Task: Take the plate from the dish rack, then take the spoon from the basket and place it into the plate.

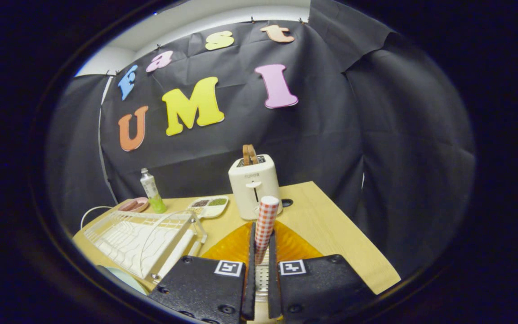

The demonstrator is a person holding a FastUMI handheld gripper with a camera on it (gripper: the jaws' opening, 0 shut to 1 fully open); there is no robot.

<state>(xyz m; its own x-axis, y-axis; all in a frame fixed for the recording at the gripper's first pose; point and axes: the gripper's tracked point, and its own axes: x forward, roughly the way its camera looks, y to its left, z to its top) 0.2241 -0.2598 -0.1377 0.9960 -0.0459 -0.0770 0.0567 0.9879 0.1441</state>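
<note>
Two fingers are pinching the spoon (pixel 265 225) by its red-checked handle at the lower centre of the frame; your gripper (pixel 261 252) is narrow, both fingers pressing the handle, which is standing upright and sticking up past the tips.

Going left to right: the white rack (pixel 140 238) is sitting at the lower left with a pale plate rim (pixel 122 276) just below it, cut off at the edge, so whether that is the task's plate is hard to say. A green bottle (pixel 151 191) and a compartment dish (pixel 209 206) are standing beyond the rack. At centre, the toaster (pixel 253 186) is standing beyond the spoon. Under your fingers an orange plate (pixel 236 245) is lying on the table (pixel 340 234).

Risks: you are gripping the handle low, so the spoon may be pivoting or slipping once you tilt it. Releasing from this height could make it bounce off the plate.

The spoon's bowl is hidden between the fingers, and something perforated and metallic beneath them is too obscured to identify.
</note>
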